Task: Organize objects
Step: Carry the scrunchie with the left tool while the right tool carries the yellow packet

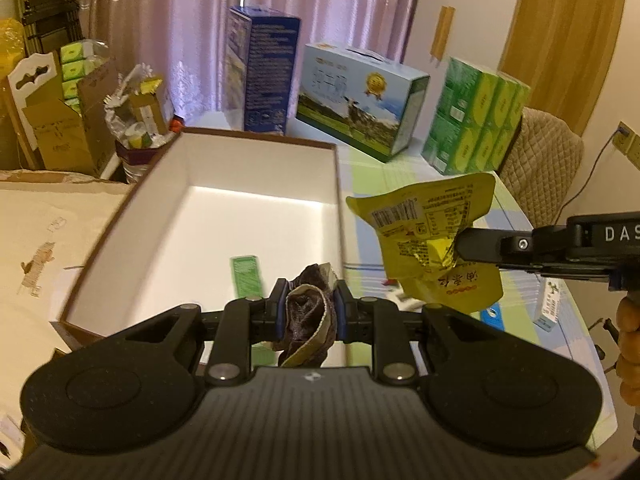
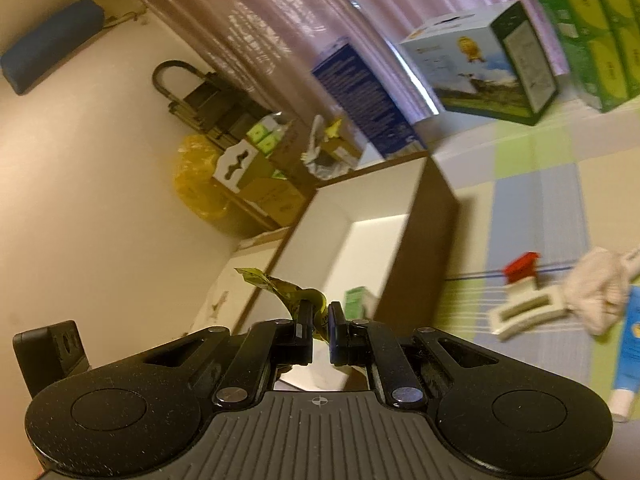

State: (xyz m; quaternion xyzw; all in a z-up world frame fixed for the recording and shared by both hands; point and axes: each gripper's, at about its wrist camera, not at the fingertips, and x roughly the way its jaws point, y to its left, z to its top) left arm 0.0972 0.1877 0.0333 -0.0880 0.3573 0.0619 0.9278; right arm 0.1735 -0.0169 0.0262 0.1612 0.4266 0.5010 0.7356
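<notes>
Brown wrapper (image 1: 307, 312): crumpled, dark with a gold edge, pinched between the blue pads of the left gripper (image 1: 308, 312); it hangs a little below the jaws. Held by the bunched middle, likely so it carries as one wad.

Left gripper: closed narrow on the wrapper, raised over the near end of the box, tips pointing into it. Looks set for a drop.

Open box (image 1: 256, 160): brown outside, white inside, straight ahead of and below the left gripper. Judged the collecting place.

Green packet (image 1: 248, 276): flat on the box floor, just ahead-left of the left jaws, apart from the wrapper.

Yellow pouch (image 1: 424, 224): printed, barcode showing, gripped at its lower edge by the right gripper (image 2: 320, 320), to the right of the left gripper and outside the box's right wall. Edge grip leaves the body free to swing.

Right gripper: closed narrow on a folded strip of the pouch; the box lies ahead of it. It needs to shift left to clear the wall.

Hand (image 1: 630, 340): on the right gripper's handle, far right.

Table (image 2: 540, 200): checked cloth, right of the right gripper. Still loose there: red-and-white piece (image 2: 520, 292), cream cloth (image 2: 600, 292), blue-white tube (image 2: 632, 352).

Progress: early to middle, judging by what's left out.
</notes>
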